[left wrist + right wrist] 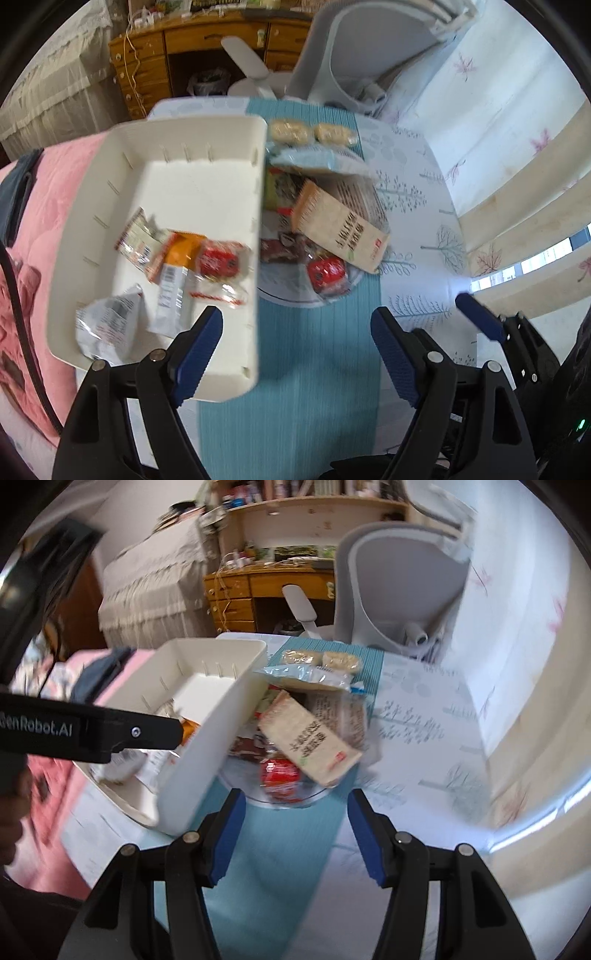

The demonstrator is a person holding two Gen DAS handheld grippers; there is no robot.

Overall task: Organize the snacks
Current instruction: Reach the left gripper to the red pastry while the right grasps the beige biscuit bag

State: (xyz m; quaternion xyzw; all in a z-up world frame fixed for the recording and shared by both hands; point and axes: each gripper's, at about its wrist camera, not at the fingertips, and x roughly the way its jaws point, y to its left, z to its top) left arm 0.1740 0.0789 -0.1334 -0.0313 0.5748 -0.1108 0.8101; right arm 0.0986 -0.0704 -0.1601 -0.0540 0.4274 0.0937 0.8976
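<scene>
Centrally, in the left wrist view, the left tool (pixel 295 328) stands wide open with nothing between its blue pads. Its left pad overlaps the near edge of a white bin (pixel 207 206) at left of frame, which holds several wrapped snacks (pixel 173 266). A clear plate (pixel 295 295) heaped with more snack packets (pixel 340 225) lies above the tool, on a teal runner (pixel 295 387) on the counter (pixel 417 229). In the right wrist view the right tool (pixel 295 823) is about half open and empty, just below that plate; the bin sits left of centre.
</scene>
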